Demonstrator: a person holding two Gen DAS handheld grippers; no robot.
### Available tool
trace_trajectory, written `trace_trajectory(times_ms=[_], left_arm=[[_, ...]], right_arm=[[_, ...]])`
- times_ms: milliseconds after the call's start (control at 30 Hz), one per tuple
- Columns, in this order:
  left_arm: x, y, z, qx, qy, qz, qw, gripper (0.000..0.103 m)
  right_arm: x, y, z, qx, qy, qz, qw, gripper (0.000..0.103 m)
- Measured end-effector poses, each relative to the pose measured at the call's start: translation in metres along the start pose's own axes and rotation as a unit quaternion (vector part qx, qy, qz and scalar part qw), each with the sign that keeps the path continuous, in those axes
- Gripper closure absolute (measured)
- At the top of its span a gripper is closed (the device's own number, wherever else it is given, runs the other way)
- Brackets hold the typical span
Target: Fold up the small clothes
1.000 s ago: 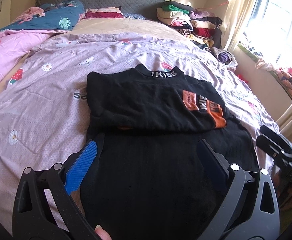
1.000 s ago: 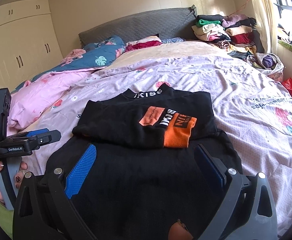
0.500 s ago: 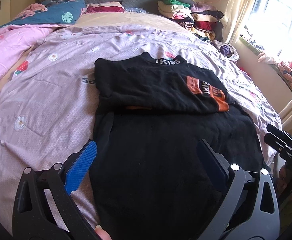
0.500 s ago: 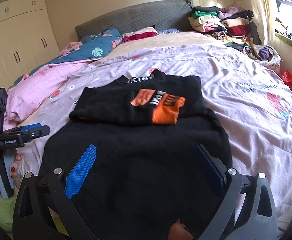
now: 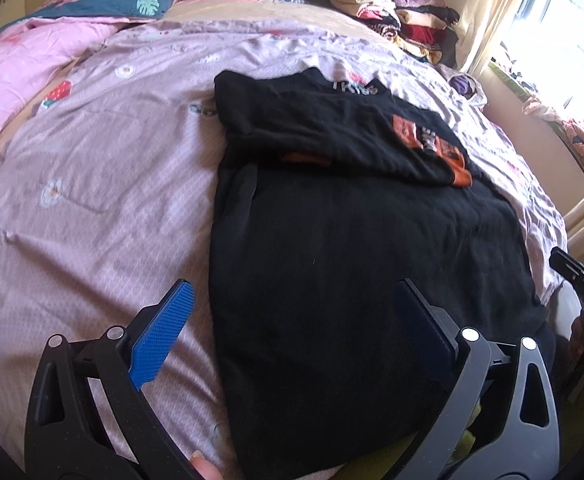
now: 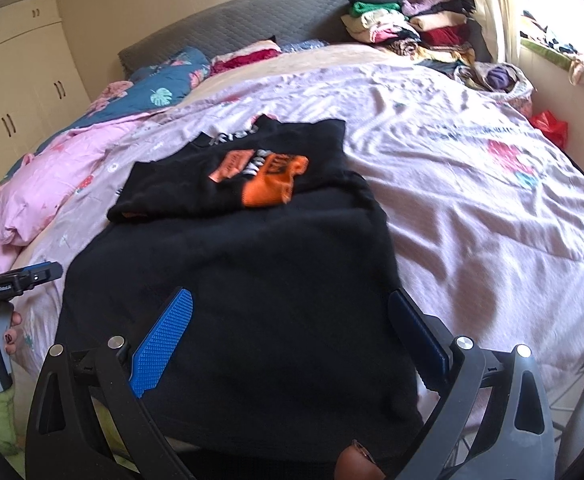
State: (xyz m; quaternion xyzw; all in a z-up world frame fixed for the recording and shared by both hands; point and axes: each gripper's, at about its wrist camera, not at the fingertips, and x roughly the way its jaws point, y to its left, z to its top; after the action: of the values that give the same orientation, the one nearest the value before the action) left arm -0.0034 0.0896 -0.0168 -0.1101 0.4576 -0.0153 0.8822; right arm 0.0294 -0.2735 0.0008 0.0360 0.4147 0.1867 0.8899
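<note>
Jaws wide on both grippers, above black garment's (image 5: 364, 264) near edge.

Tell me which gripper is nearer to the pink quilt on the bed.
Left. The left gripper hangs over the black garment's left edge, on the side of the pink quilt. The right gripper sits over the garment's opposite edge, farther away.

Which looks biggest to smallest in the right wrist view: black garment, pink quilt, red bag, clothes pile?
1. Black garment, though it lies nearest the camera.
2. and 3. Pink quilt and clothes pile look alike; distance makes ranking unsure.
4. Red bag.
</note>
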Motion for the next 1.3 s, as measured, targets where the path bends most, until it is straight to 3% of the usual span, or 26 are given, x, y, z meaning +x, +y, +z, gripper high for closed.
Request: trace_trajectory(times_ms=[400, 433, 500, 600, 667, 867, 1133, 1200, 1233, 1300], left_arm=[[0.0, 0.024, -0.043, -0.013, 0.051, -0.01, 0.9986, 0.01], [0.0, 0.026, -0.048, -0.014, 0.057, -0.016, 0.9981, 0.012], [-0.001, 0.028, -0.056, -0.015, 0.065, -0.023, 0.9975, 0.029], [0.0, 0.029, -0.069, -0.014, 0.084, -0.036, 0.9957, 0.047], [-0.001, 0.027, -0.075, -0.005, 0.09, -0.039, 0.9952, 0.053], [0.001, 0.013, -0.088, 0.007, 0.115, -0.067, 0.9911, 0.055], [0.008, 0.009, -0.086, 0.005, 0.115, -0.069, 0.9909, 0.058], [0.009, 0.012, -0.086, 0.003, 0.116, -0.067, 0.991, 0.065], [0.009, 0.013, -0.085, 0.001, 0.115, -0.066, 0.9912, 0.067], [0.008, 0.017, -0.084, -0.002, 0.114, -0.065, 0.9914, 0.076]], right_arm=[[-0.006, -0.024, -0.015, 0.027, 0.017, -0.023, 0.999, 0.005], [-0.007, -0.026, -0.016, 0.029, 0.017, -0.024, 0.999, 0.005], [-0.008, -0.027, -0.016, 0.031, 0.018, -0.025, 0.999, 0.005], [-0.008, -0.028, -0.018, 0.03, 0.022, -0.026, 0.999, 0.005], [-0.007, -0.029, -0.019, 0.03, 0.026, -0.026, 0.999, 0.005], [-0.002, -0.032, -0.029, 0.022, 0.055, -0.024, 0.998, 0.005], [0.013, -0.045, -0.046, 0.021, 0.111, -0.037, 0.993, 0.006], [0.015, -0.044, -0.051, 0.015, 0.123, -0.034, 0.992, 0.016], [0.017, -0.043, -0.054, 0.013, 0.13, -0.028, 0.991, 0.027], [0.019, -0.042, -0.058, 0.01, 0.137, -0.017, 0.99, 0.032]])
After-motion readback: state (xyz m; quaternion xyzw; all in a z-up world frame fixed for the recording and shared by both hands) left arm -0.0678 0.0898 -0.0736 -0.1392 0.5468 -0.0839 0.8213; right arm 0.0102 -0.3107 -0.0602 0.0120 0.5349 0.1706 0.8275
